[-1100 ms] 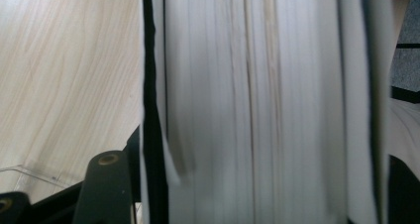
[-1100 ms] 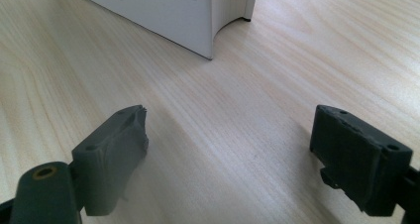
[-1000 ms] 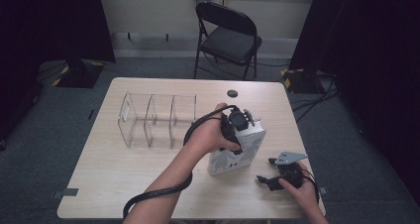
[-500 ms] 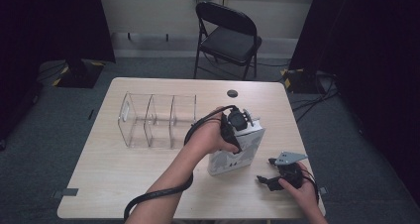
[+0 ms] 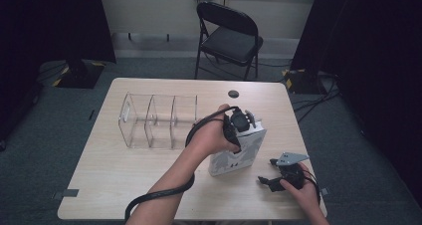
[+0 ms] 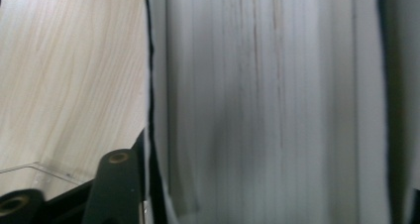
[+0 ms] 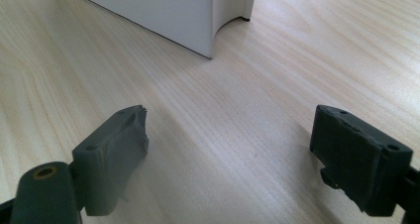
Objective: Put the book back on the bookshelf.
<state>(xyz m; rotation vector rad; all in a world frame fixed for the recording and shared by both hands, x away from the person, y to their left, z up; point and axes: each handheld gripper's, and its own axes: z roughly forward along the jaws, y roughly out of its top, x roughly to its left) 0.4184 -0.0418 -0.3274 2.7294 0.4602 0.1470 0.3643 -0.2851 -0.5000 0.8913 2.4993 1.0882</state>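
Observation:
A thick white book point(image 5: 234, 158) stands upright on the wooden table point(image 5: 124, 185), right of centre. My left gripper point(image 5: 243, 131) comes down over its top edge. In the left gripper view the page edges point(image 6: 262, 105) span the gap between the jaws, and the left finger point(image 6: 116, 189) lies against the cover. These jaws have just been closing with the book between them. My right gripper point(image 5: 267, 171) rests low near the front right of the table, open with nothing in it point(image 7: 228, 135). The book's corner point(image 7: 163, 6) lies a little beyond it.
A clear plastic organizer point(image 5: 157, 120) with several compartments stands left of the book. A small black disc point(image 5: 233, 93) lies near the table's far edge. A folding chair point(image 5: 231, 38) stands behind the table. The left gripper's cable point(image 5: 159, 195) trails off the front edge.

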